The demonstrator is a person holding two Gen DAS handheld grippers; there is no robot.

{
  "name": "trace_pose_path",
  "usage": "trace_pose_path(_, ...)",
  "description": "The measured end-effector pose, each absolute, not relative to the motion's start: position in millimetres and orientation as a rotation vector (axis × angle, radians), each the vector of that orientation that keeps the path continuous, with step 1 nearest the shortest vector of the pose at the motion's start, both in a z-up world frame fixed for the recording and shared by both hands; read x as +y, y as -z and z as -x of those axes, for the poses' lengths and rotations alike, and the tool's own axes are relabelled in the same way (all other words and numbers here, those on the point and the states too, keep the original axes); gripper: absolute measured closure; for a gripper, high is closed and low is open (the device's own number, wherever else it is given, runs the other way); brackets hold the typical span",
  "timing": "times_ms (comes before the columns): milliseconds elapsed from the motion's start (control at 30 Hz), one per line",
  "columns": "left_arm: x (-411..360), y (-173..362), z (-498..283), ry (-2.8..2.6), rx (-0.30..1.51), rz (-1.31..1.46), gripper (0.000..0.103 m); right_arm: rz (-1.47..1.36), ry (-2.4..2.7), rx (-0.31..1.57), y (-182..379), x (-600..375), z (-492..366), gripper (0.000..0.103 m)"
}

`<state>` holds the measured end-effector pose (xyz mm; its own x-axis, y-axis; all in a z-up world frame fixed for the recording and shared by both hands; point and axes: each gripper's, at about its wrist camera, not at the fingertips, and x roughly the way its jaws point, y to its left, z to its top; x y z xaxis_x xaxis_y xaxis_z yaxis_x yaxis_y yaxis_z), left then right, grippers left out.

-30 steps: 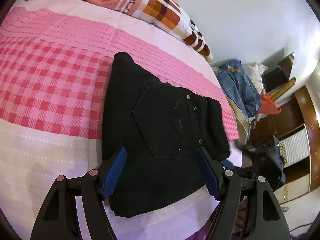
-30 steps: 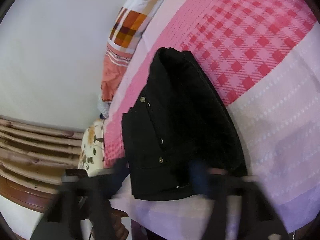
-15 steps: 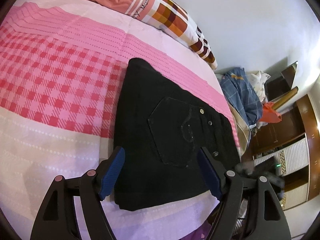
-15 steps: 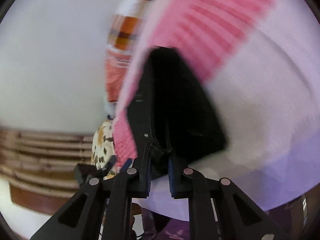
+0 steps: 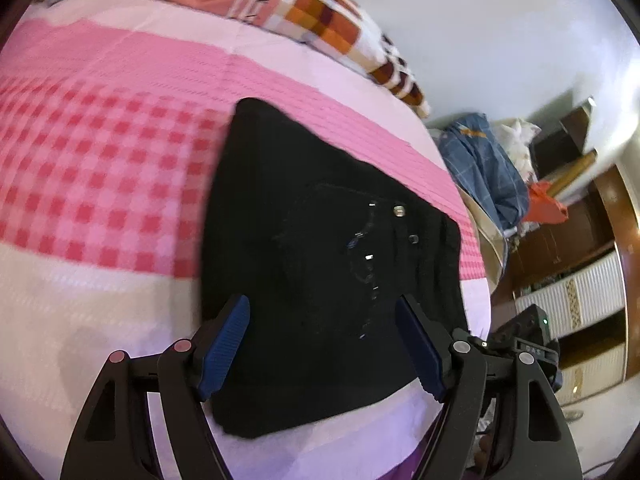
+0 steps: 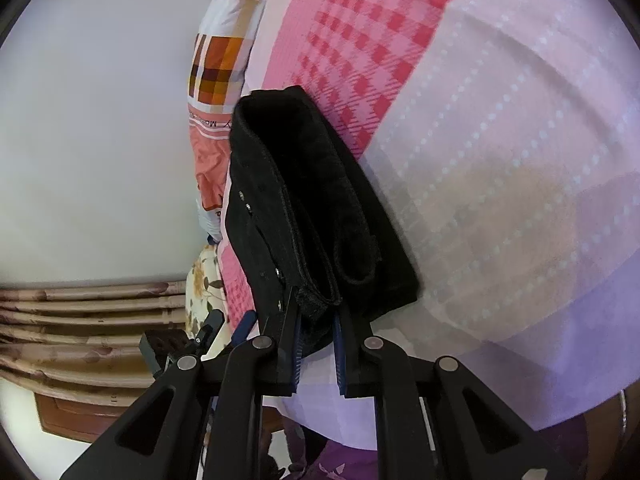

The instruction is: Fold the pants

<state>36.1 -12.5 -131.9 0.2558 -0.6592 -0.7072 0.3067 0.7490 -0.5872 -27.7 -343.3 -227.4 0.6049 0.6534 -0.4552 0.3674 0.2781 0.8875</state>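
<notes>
Hovering with my left gripper [image 5: 322, 340] spread wide and empty, I am keeping its blue pads over the near end of the black pants [image 5: 320, 256], touching nothing. They are lying already folded into a thick rectangle on the pink checked bedsheet [image 5: 100, 168], close to the bed's edge, with a patchwork quilt [image 5: 320, 28] bunched at 12 o'clock beyond them. From this view the bundle's long axis is running from about 7 o'clock up to 1 o'clock, back pocket and rivets facing up, waistband toward 3 o'clock.

Moving rightward, my right gripper [image 6: 318, 340] has just been closing, and its pads are now pinching the near corner of the stacked layers [image 6: 316, 300]; in that view the pants [image 6: 316, 200] are stretching away toward 11 o'clock. To do this step well, I judge I should be catching every layer in the pinch, not only the top one, and bringing my left down on the matching corner before lifting, so the fold is not sliding apart.
</notes>
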Motion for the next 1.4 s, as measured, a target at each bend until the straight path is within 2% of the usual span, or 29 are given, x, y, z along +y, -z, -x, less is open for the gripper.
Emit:
trace_pose_path(300, -39.6, 134.0, -30.8, 0.671, 1.071, 0.220, 0.027, -1.357, -0.269, 0.974, 235.0, -347.7, 28.3, 0.092)
trace_pose_path(400, -42.1, 133.4, -29.0, 0.658, 1.058, 0.184, 0.027, -1.358, -0.279, 0.969, 230.4, -348.9, 29.6, 0.087)
trace_pose_path(467, -42.2, 132.0, -27.7, 0.645, 1.044, 0.162, 0.027, -1.315, -0.261, 0.967, 219.3, -349.5, 30.7, 0.085)
trace_pose_path(600, -42.4, 127.6, -25.8, 0.629, 1.022, 0.124, 0.027, -1.200, -0.199, 0.932, 190.0, -355.6, 30.2, 0.075)
trace_pose_path(867, -42.3, 116.6, -21.2, 0.593, 0.969, 0.048, 0.027, -0.921, -0.243, 0.824, 120.8, -335.8, 2.9, 0.072)
trace_pose_path(933, -44.1, 115.5, -20.5, 0.583, 0.963, 0.026, 0.027, -0.888, -0.275, 0.834, 120.9, -322.4, -10.8, 0.064)
trace_pose_path(967, -44.8, 114.9, -20.2, 0.578, 0.960, 0.016, 0.027, -0.878, -0.277, 0.851, 124.7, -317.6, -16.5, 0.064)
trace_pose_path(1167, -50.4, 113.7, -19.3, 0.548, 0.944, -0.055, 0.027, -0.846, -0.240, 0.957, 158.7, -306.1, -19.8, 0.064)
trace_pose_path(1400, -52.3, 117.1, -21.1, 0.526, 0.949, -0.087, 0.027, -0.851, -0.216, 0.985, 176.0, -311.8, -18.9, 0.068)
